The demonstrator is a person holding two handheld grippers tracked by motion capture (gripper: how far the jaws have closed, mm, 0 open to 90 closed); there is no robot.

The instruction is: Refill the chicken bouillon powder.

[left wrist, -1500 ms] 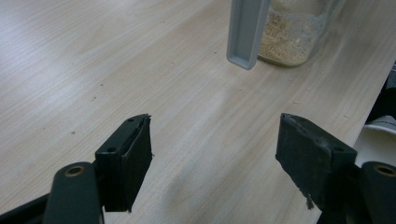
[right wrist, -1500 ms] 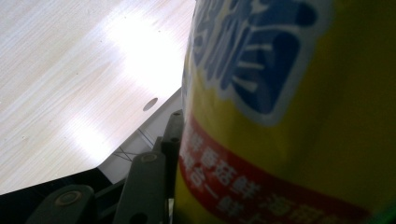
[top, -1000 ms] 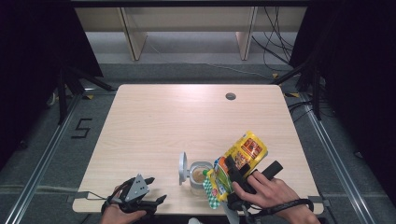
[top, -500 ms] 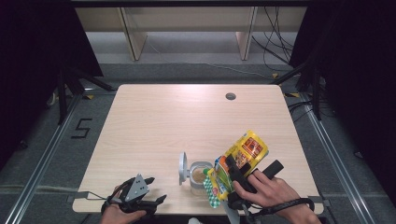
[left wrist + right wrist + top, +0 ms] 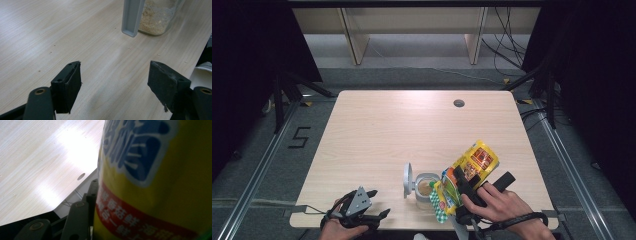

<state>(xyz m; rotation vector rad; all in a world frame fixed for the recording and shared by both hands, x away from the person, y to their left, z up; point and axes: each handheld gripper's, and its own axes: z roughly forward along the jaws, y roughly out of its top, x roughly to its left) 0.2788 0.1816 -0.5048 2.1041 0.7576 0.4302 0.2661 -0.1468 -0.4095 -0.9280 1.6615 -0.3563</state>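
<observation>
A yellow snack bag (image 5: 467,172) with red and blue print is held tilted near the table's front right, my right gripper (image 5: 464,192) shut on it. Up close in the right gripper view the bag (image 5: 155,182) presses against the one black jaw that shows. The bag's lower end leans over a clear container (image 5: 427,187) holding pale crumbs, whose grey lid (image 5: 407,180) stands open at its left. My left gripper (image 5: 362,212) rests at the front left edge, open with nothing between its jaws. Beyond its jaws, the left gripper view has the container (image 5: 157,17) and lid (image 5: 132,16).
The wooden table (image 5: 412,130) has a small round cable hole (image 5: 458,103) near its far right. Scattered crumbs lie on the wood near the container. Shelving legs and cables stand on the floor beyond the far edge.
</observation>
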